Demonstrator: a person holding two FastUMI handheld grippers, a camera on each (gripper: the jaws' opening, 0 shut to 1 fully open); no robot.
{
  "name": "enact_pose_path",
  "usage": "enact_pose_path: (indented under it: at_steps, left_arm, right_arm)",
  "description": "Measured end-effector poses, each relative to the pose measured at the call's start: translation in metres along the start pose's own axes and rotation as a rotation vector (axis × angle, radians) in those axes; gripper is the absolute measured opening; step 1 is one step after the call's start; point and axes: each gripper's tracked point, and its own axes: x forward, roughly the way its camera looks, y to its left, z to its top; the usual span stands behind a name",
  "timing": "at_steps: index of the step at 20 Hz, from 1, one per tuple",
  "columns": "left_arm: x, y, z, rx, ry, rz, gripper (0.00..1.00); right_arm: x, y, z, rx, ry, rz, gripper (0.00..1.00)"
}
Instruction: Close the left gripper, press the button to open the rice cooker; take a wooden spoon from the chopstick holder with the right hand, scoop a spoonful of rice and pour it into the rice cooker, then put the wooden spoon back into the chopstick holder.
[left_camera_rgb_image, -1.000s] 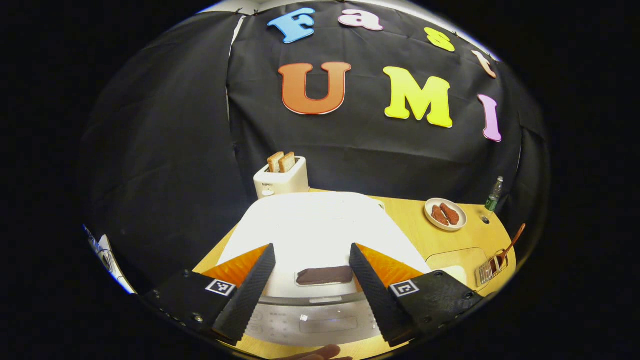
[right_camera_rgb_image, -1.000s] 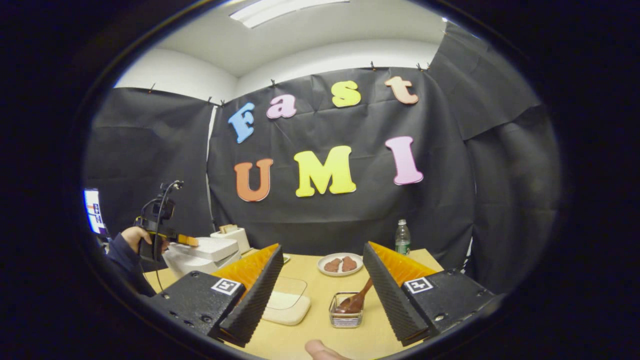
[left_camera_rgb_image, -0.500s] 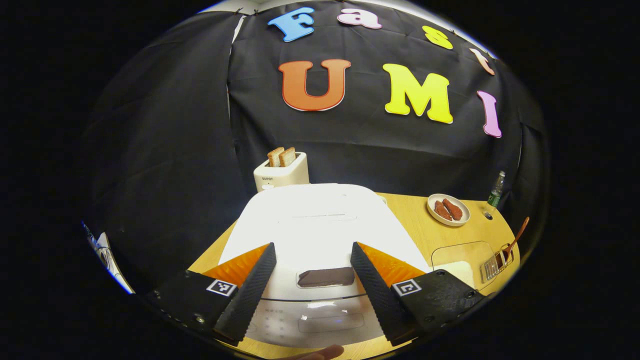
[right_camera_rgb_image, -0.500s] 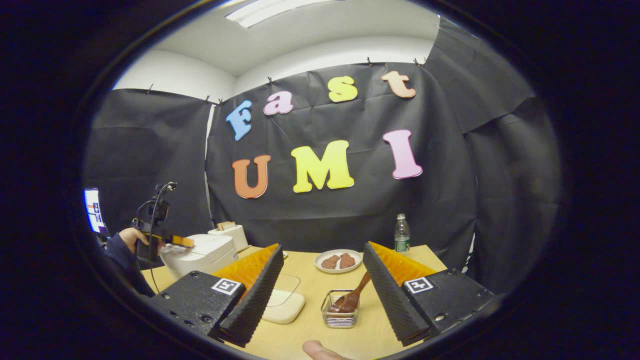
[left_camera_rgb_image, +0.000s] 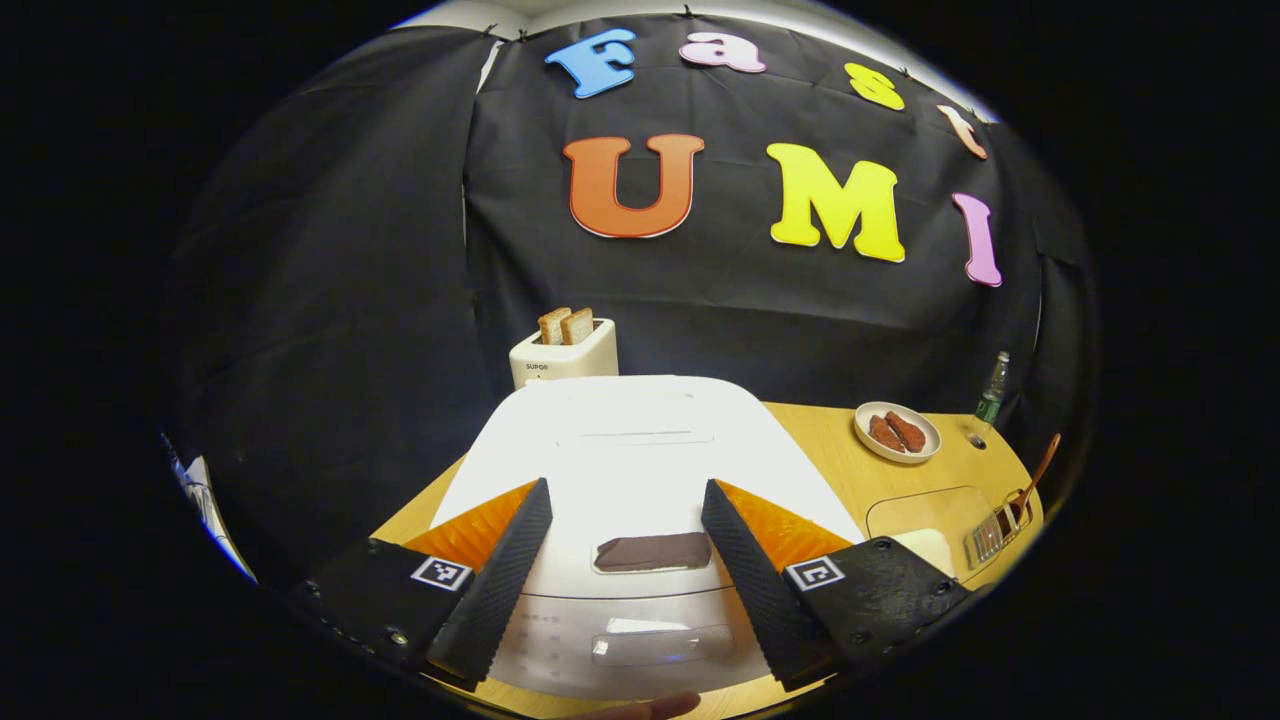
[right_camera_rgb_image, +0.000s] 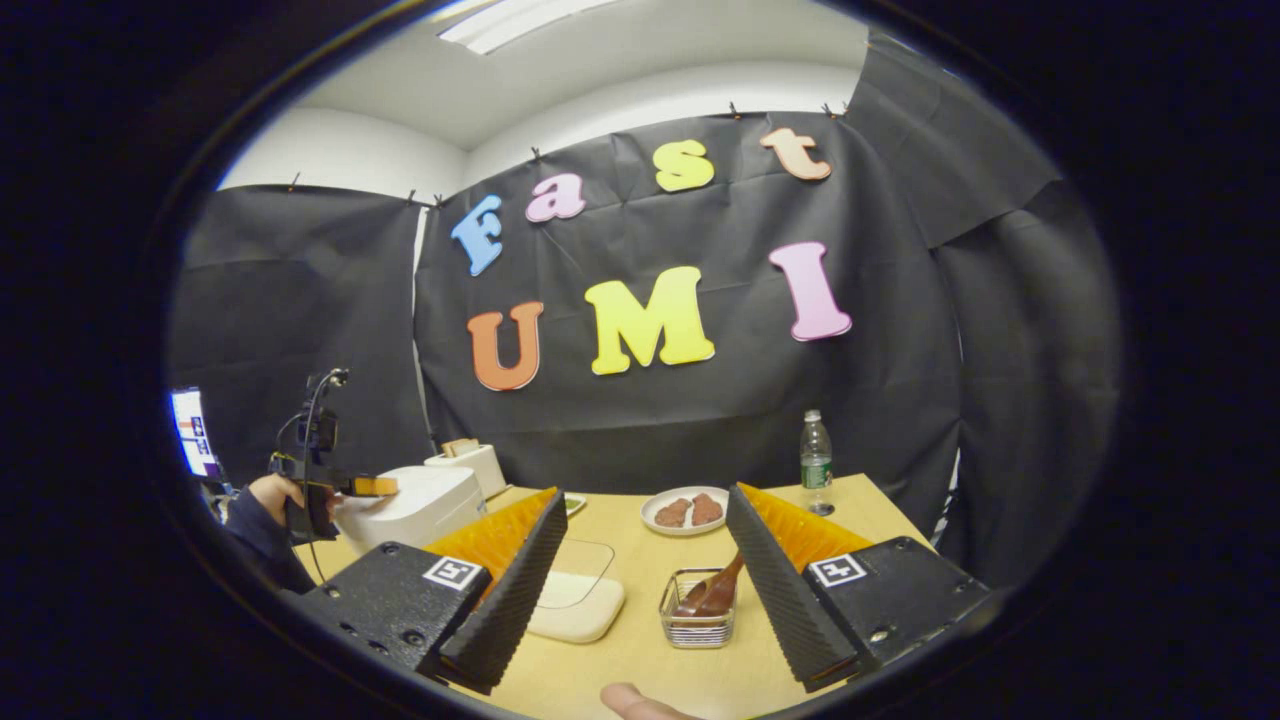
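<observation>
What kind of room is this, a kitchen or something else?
Probably a mock kitchen staged in a booth, not a real one: a rice cooker, a toaster holding bread and a plate of food share one wooden table, with black cloth hung behind as walls.

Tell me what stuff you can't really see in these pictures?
- Rice in the lidded container: right gripper view, a finger covers part of it.
- Spoon bowl: right gripper view, down inside the chopstick holder.
- Rice cooker inside: left gripper view, the lid is down.
- Cooker panel markings: left gripper view, too small and glary.
</observation>
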Motion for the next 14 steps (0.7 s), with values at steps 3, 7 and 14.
enact_pose_path:
  at_steps: [3,7,14]
  left_arm:
    - [0.001,0.001,0.0,-0.005,-0.04,0.001,0.99]
    - [-0.002,0.001,0.005,0.005,-0.116,0.003,0.98]
    - [-0.054,-0.001,0.021,-0.018,-0.157,-0.024,0.95]
  right_arm:
    - [-0.005,0.004,0.002,-0.008,0.003,-0.018,1.0]
    - [-0.015,0.006,0.009,-0.035,-0.003,-0.066,1.0]
    - [-0.04,0.018,0.034,-0.058,-0.059,-0.142,1.0]
